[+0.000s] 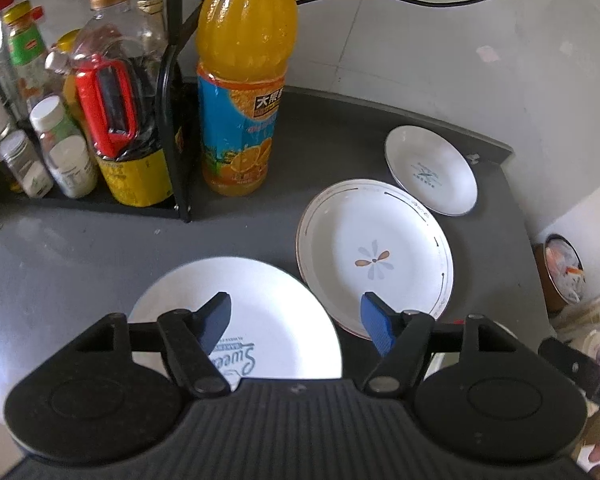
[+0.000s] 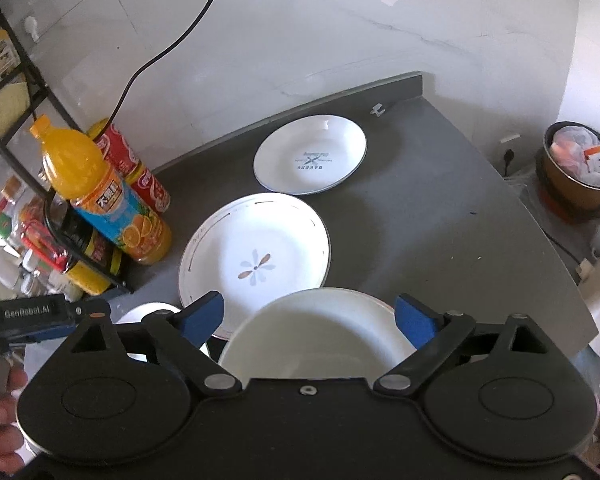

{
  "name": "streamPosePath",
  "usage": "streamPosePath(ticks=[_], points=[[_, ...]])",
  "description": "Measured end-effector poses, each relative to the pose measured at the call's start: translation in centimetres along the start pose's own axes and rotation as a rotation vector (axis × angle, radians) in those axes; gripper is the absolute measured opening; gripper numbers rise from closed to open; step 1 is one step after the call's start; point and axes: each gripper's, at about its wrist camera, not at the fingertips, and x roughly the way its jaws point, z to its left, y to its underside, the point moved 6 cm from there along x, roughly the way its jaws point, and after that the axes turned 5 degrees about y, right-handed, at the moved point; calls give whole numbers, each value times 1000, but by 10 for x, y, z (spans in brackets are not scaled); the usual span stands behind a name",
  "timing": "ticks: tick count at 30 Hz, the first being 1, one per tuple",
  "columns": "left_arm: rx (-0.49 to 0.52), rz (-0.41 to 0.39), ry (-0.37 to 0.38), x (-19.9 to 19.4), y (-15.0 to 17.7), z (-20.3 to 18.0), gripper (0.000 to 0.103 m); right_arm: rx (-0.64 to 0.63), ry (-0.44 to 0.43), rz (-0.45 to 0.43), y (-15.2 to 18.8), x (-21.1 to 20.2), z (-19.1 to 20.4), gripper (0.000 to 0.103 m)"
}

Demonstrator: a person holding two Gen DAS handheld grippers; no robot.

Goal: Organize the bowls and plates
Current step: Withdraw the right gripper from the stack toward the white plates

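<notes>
From here I have both sets of fingers standing apart with nothing clamped; the left gripper [image 1: 296,312] hangs over the near part of the dark grey countertop [image 1: 100,248], the right gripper [image 2: 308,316] beside it.

Under my left fingers lies a plain white round plate with blue lettering [image 1: 268,312]; it sits just below and slightly to the left of the gap, its far rim ahead of the tips. Under my right fingers sits a deep plain white bowl [image 2: 316,332]; its rim lies between the two blue pads, though I can see no pad pressing on it.

Ahead of both lies a white round plate with a small flower motif and a thin dark rim line [image 1: 374,256]; it is just beside the lettered plate and, from the right view, the bowl overlaps its near edge. Farther back, near the wall, rests a white shallow dish with a printed emblem [image 2: 310,160], apart from the flower plate.

My judgement: the flower plate is the natural stacking base; the right hand looks nearer to it, the bowl being almost upon it already; being round, none of these has a long axis to align with.
</notes>
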Motion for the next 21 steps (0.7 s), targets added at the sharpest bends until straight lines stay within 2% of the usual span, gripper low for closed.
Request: streamPosePath(ticks=[6,11,18,21], points=[[41,0,50,3,-7,17,71,25,43,-14,-4,2,18,93],[115,-13,12,5,-14,25,71,32,42,-5,-10,11,27,93],[91,6,11,20,-28,33,71,17,4,17,-23,26,34,93],[74,17,18,29,-32,32,71,20,-37,60,-27,38,36,93]])
